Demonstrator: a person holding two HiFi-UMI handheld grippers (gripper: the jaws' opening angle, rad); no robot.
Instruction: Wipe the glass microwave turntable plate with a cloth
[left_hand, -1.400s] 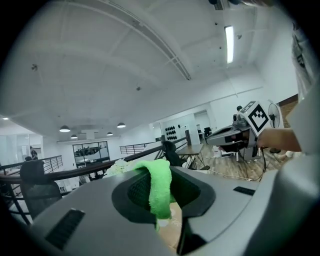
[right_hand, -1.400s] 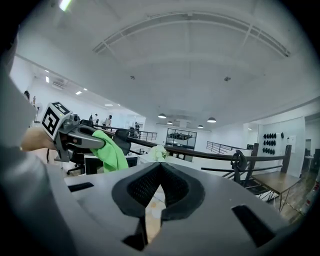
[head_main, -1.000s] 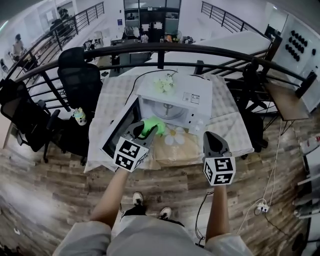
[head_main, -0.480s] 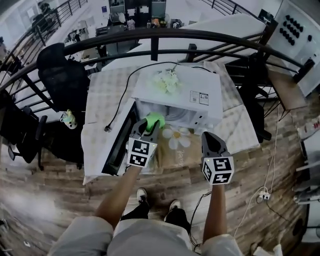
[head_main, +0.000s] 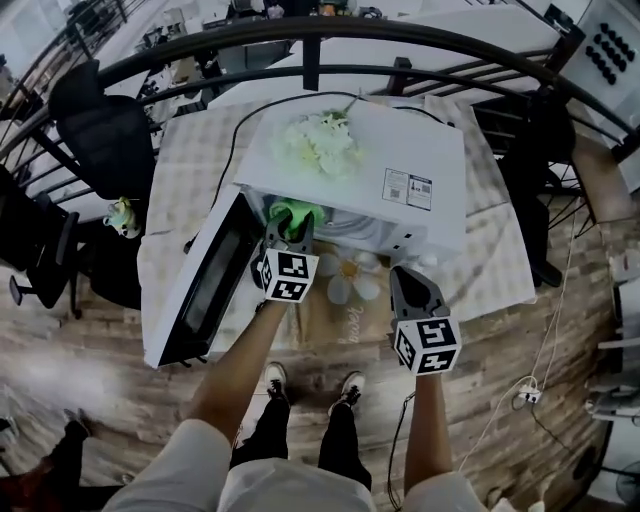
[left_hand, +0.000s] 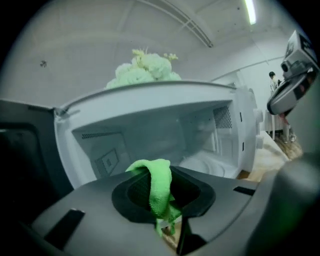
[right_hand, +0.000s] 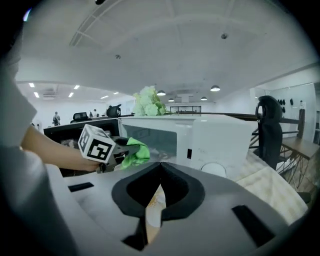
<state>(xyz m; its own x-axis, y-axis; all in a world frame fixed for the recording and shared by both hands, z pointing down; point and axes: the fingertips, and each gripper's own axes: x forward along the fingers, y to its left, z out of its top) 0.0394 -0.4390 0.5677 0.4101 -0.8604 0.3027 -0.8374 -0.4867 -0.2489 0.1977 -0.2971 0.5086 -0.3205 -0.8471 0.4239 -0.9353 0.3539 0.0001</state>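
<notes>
Head view: left gripper (head_main: 290, 228) pushed right up to the mouth of the open microwave (head_main: 400, 150), closer in than a second ago, green cloth (head_main: 296, 212) leading the way.
Left jaws: clenched on the cloth, one fold draped over the front, a tail hanging below.
Right gripper (head_main: 404, 276): low over the tabletop (head_main: 190, 170) in front of the oven, well apart from the cavity; jaws pressed together, nothing held.
Door (head_main: 195, 285): swung fully out to the left, clear of the approach.
Turntable plate (left_hand: 206, 163): seated on the cavity floor, seen in the left gripper view just beyond the cloth, not yet touched.
Flowers (head_main: 320, 145): on top of the oven, out of the way.
Meaning for the task: approach nearly done, wiping not started; likely next, a reach in and down to press cloth onto glass.
Watch-out: low roof and narrow opening, little room for the gripper body.
</notes>
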